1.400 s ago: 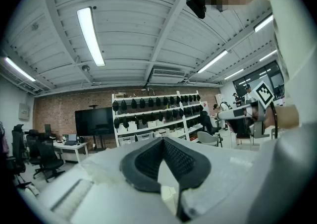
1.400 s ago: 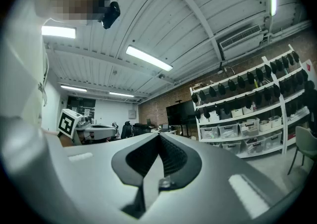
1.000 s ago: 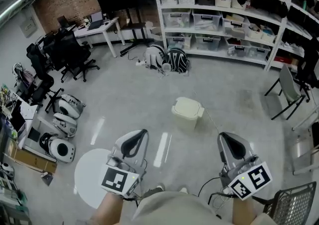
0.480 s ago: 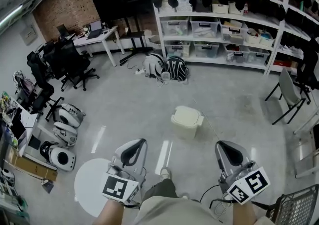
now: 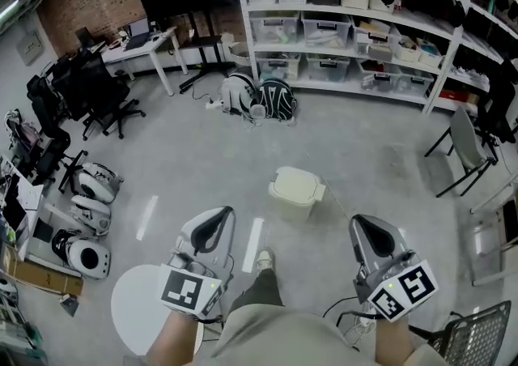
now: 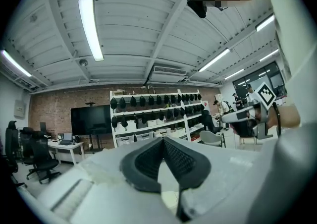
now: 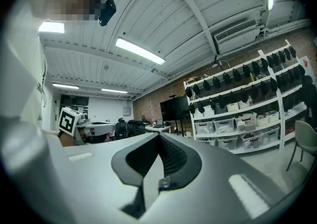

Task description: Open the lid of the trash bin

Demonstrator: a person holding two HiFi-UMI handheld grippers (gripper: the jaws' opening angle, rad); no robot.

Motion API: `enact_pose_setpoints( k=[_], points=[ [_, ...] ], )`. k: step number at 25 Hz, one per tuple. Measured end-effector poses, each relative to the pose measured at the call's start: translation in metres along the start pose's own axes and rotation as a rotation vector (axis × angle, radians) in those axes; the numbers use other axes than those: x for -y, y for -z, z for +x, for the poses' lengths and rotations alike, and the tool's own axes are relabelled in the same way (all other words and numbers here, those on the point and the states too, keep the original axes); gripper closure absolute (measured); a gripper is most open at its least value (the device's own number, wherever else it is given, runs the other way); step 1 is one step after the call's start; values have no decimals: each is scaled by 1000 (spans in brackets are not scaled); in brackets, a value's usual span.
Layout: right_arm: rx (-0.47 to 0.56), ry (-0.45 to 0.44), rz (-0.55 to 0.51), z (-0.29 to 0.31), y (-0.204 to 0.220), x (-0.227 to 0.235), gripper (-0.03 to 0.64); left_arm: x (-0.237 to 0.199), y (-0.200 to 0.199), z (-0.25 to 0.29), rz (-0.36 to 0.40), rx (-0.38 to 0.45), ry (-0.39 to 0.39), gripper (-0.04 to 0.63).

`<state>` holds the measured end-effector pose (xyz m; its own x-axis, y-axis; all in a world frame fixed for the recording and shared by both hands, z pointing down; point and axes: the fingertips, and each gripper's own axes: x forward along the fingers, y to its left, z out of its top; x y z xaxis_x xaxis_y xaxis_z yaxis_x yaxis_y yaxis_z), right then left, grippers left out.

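Observation:
A small cream trash bin [image 5: 295, 193] stands on the grey floor in the head view, its lid down. My left gripper [image 5: 212, 225] hovers below and to the left of it, well short of it, jaws shut on nothing. My right gripper [image 5: 374, 235] is held below and to the right of the bin, also shut and empty. In the left gripper view the left gripper [image 6: 162, 141] points up toward the ceiling and shelves, and in the right gripper view the right gripper [image 7: 159, 138] does too; neither of these views shows the bin.
White shelving [image 5: 356, 16] with storage boxes lines the back wall. Bags [image 5: 259, 97] lie on the floor before it. Office chairs [image 5: 77, 89] and a desk [image 5: 142, 44] stand at left, helmets [image 5: 81, 219] on the floor, a folding chair [image 5: 465, 146] at right. My foot [image 5: 263, 261] is on the floor.
The view has moved forward toward the bin, which now sits lower and nearer in the frame. A leg has stepped forward. Both grippers keep their pose, shut.

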<state>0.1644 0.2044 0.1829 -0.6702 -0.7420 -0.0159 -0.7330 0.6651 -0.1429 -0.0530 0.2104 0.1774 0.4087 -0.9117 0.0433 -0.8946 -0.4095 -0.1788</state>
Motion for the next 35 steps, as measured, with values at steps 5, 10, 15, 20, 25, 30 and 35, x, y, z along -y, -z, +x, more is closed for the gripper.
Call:
enact_pose_setpoints(
  k=[5,10,15,20,25,30,35],
  points=[
    [-38,23,14,67,5,13,614,-54,14,43,-28,-9,33,594],
    [-69,58,23,148,2,33,614,-116,24,97,-52,-27,71,594],
    [-83,98,23,224,1,49,614,-176,38,141,-84,-48,104,594],
    [-89,120,20,274,4,64,614,-211,54,174,-86,-59,128,594],
    [-101,124,25,297,7,78,614,-225,65,194,-114,-81,123,594],
    [-131,123,49,311,18,102,614,-226,74,220,-127,-113,127,594],
    [-178,123,74,322,42,130,614,-219,93,255,-127,-134,142,594]
  ],
)
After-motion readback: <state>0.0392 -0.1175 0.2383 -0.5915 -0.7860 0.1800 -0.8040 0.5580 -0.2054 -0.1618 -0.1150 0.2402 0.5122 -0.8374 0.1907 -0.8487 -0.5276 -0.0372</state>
